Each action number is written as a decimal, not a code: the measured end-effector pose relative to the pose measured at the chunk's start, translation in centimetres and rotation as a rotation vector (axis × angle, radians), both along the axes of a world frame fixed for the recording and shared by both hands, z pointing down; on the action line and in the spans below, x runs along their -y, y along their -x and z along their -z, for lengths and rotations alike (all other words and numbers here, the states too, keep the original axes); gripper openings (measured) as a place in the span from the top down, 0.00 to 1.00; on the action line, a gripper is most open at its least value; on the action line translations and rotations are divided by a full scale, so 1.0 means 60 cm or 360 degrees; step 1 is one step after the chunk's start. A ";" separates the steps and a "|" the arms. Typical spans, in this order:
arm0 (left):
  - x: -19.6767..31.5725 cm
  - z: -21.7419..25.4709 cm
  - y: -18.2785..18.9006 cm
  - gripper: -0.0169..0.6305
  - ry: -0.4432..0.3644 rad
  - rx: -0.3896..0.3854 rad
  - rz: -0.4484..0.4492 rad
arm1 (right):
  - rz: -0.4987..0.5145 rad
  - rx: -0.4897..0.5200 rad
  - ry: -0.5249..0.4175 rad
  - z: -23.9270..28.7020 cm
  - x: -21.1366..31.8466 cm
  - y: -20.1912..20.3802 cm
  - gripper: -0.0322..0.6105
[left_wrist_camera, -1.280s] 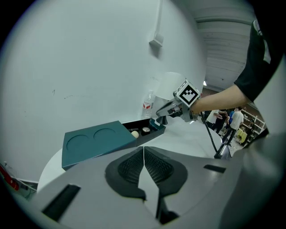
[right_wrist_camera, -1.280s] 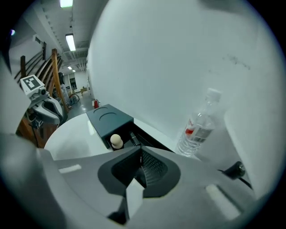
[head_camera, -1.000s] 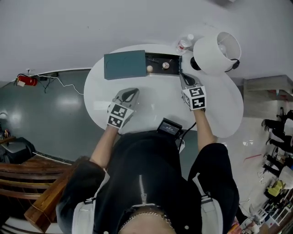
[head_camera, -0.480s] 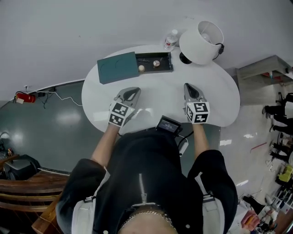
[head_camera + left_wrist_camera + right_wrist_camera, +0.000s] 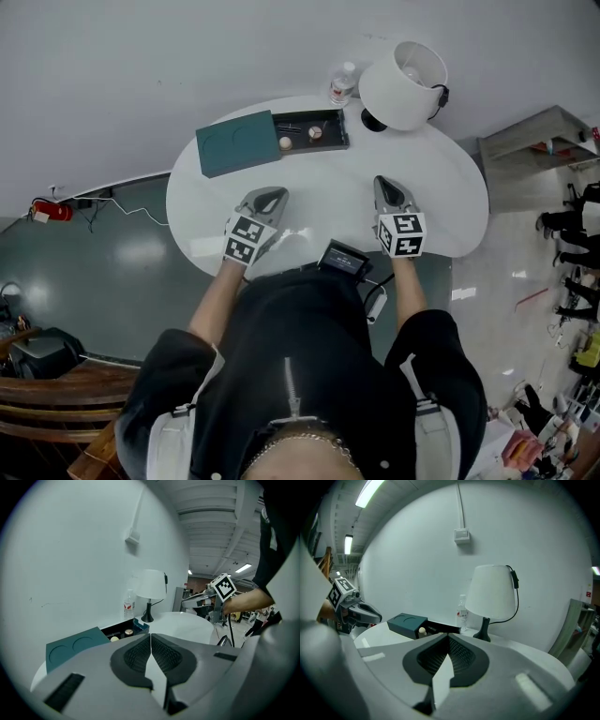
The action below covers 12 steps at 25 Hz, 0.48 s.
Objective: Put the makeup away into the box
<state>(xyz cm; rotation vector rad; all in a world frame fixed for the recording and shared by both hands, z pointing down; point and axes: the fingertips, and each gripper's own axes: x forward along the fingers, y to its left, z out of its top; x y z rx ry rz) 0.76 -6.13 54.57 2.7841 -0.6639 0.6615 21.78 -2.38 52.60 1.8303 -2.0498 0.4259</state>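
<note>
The white, glossy tabletop (image 5: 328, 192) has a rounded outline and stands against a pale wall (image 5: 187, 56). Three things sit in a row along its far side, close to that wall. A teal box (image 5: 239, 143) lies with its flat lid end to the left and a dark open compartment to the right. Just beside the open end stands a small clear bottle (image 5: 342, 82). Next to it is a lamp (image 5: 401, 73) with a white shade and black base. A small black device (image 5: 347, 260) with a cable shows at the near edge; whether it rests on the tabletop I can't tell.

Items (image 5: 285, 142) in the box (image 5: 234, 142) too small to identify; lamp shade (image 5: 401, 73) partly hides its base (image 5: 372, 121).
</note>
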 end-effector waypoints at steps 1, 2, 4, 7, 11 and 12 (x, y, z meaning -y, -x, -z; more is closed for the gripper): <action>0.000 0.000 0.000 0.95 0.0002 0.0002 0.0002 | 0.0008 0.0001 0.0002 0.000 0.002 0.003 0.94; 0.002 0.001 0.000 0.95 0.0001 0.0003 0.0003 | 0.0016 0.0002 0.0003 0.001 0.004 0.005 0.94; 0.004 0.004 -0.001 0.95 -0.0005 0.0002 0.0004 | 0.0034 0.0002 0.0006 0.002 0.007 0.009 0.94; 0.005 0.006 0.002 0.95 -0.0012 -0.0004 0.0014 | 0.0055 -0.0003 0.0006 0.004 0.009 0.015 0.94; 0.002 0.001 0.010 0.95 -0.0005 0.0001 0.0021 | 0.0065 -0.0014 0.0009 0.007 0.007 0.019 0.94; 0.003 0.000 0.012 0.95 -0.0004 0.0003 0.0022 | 0.0067 -0.0016 0.0011 0.006 0.007 0.020 0.94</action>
